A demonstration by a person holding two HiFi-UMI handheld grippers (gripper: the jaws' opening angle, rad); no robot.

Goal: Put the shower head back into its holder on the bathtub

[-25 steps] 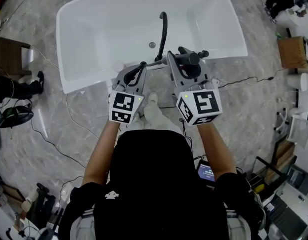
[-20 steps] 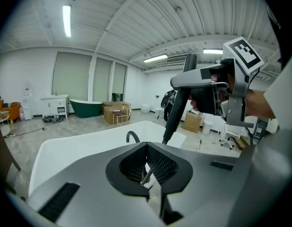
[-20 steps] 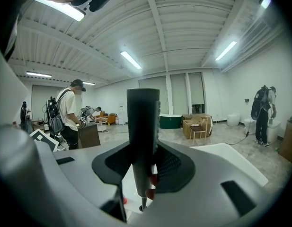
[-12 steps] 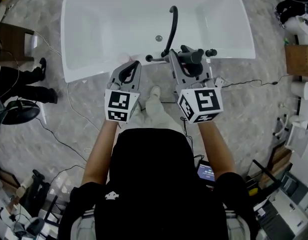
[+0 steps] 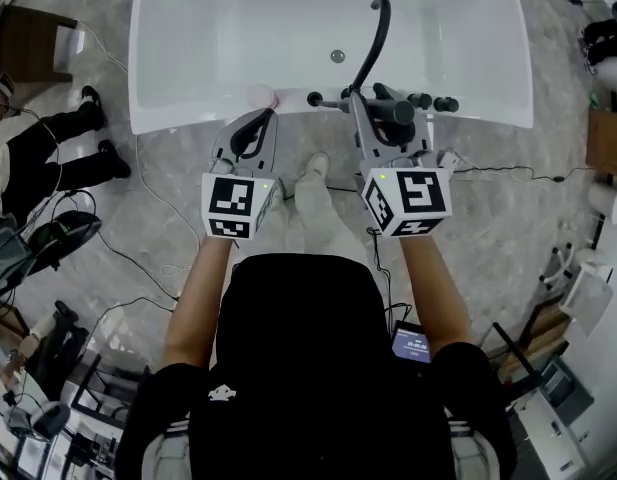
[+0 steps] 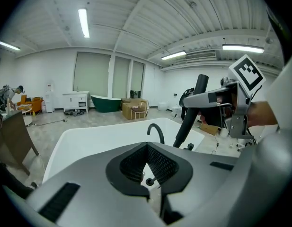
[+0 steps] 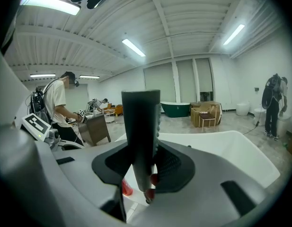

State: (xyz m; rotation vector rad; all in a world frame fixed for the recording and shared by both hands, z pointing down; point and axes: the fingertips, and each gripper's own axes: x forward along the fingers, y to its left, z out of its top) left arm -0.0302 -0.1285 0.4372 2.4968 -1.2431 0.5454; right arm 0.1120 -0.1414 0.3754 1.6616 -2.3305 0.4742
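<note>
The white bathtub lies below me, with a black curved spout and black taps on its near rim. My right gripper is shut on the dark shower head, just above the taps. In the right gripper view its handle stands upright between the jaws. My left gripper hovers at the rim left of the fixtures, shut and empty, its tips meeting around an open loop. From the left gripper view I see the spout and the held shower head. I cannot make out the holder.
A pink object sits on the tub rim by the left gripper. Cables trail over the marble floor. A person stands at the left near a wooden stool. Equipment crowds the right and lower edges.
Both grippers have sunk toward the tub rim. The right one carried the shower head down with it. The left one drifted left, away from the tap.
</note>
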